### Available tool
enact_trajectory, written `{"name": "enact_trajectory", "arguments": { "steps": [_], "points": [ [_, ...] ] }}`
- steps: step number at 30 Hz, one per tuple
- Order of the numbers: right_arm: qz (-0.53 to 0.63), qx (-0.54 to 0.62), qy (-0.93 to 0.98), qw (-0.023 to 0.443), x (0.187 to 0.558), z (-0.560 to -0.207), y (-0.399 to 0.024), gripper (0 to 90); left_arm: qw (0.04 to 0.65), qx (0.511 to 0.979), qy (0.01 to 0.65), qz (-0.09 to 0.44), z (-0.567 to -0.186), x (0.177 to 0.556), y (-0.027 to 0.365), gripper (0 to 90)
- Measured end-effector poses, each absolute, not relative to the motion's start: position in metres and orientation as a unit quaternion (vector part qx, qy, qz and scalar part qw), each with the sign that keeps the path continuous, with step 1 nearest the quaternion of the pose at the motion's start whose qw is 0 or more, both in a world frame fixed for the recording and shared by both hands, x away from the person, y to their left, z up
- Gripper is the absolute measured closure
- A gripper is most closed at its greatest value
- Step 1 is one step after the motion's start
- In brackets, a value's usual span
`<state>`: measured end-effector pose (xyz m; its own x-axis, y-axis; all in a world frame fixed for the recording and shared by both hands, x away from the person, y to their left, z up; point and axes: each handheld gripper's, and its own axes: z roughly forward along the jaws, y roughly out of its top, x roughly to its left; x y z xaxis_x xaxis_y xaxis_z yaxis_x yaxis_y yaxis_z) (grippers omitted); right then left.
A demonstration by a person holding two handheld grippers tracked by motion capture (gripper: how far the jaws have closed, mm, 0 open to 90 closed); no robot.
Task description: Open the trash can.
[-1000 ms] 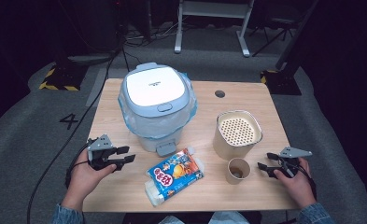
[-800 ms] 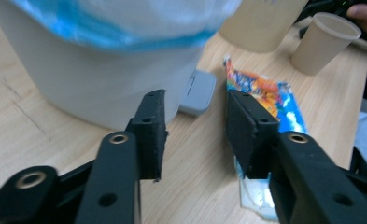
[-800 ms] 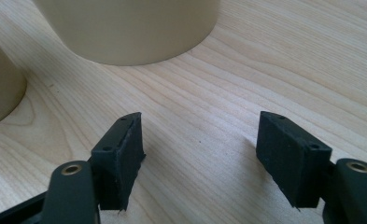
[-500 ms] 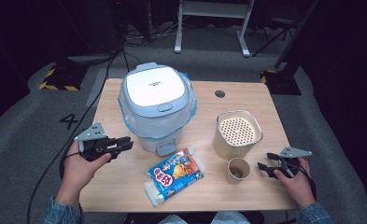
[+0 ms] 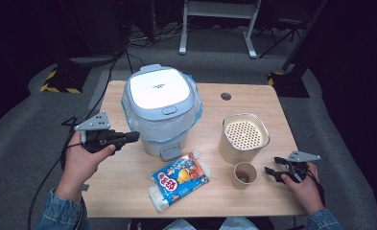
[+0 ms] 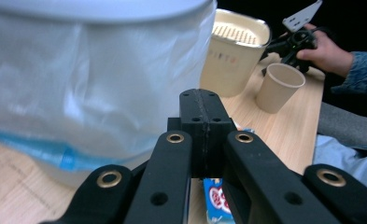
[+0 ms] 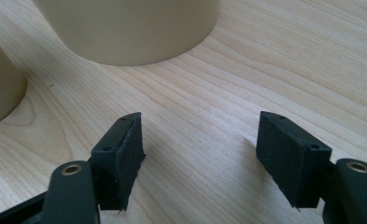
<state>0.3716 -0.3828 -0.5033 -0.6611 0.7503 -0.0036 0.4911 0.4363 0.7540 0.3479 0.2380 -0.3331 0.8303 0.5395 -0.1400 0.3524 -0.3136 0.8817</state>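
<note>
My left gripper (image 5: 135, 136) hovers above the table's left side, pointing at the white rice cooker (image 5: 159, 103), which is wrapped in clear plastic. Its jaws have just been closing and now meet with nothing between them (image 6: 204, 107); the cooker's wrapped wall (image 6: 78, 84) is close ahead. My right gripper (image 5: 268, 170) rests low at the table's right front, beside a paper cup (image 5: 244, 175). Its jaws stand apart over bare wood (image 7: 200, 154), holding nothing.
A beige canister (image 5: 243, 136) with a perforated lid stands behind the cup. A blue snack packet (image 5: 180, 178) lies at the front middle of the wooden table (image 5: 253, 103). A round cable hole (image 5: 226, 96) is at the back right.
The left gripper has lifted off the table and its jaws have closed together, empty. The right hand and gripper have not moved.
</note>
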Motion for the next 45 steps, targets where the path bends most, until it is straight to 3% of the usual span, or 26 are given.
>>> {"name": "enact_trajectory", "arguments": {
  "steps": [13,27,40,45],
  "points": [
    [0.377,0.375,0.829,0.173,0.371,-0.503,-0.383,32.7,0.551,0.798,0.231,0.073,-0.289,0.362,0.215,90.0],
    [0.377,0.377,0.828,0.175,0.371,-0.503,-0.382,33.0,0.576,0.773,0.249,0.099,-0.288,0.389,0.185,90.0],
    [0.377,0.378,0.827,0.175,0.37,-0.503,-0.382,33.0,0.543,0.789,0.265,0.113,-0.294,0.4,0.167,90.0],
    [0.377,0.378,0.827,0.175,0.37,-0.503,-0.382,33.1,0.518,0.804,0.257,0.142,-0.289,0.397,0.161,90.0]
  ]
}}
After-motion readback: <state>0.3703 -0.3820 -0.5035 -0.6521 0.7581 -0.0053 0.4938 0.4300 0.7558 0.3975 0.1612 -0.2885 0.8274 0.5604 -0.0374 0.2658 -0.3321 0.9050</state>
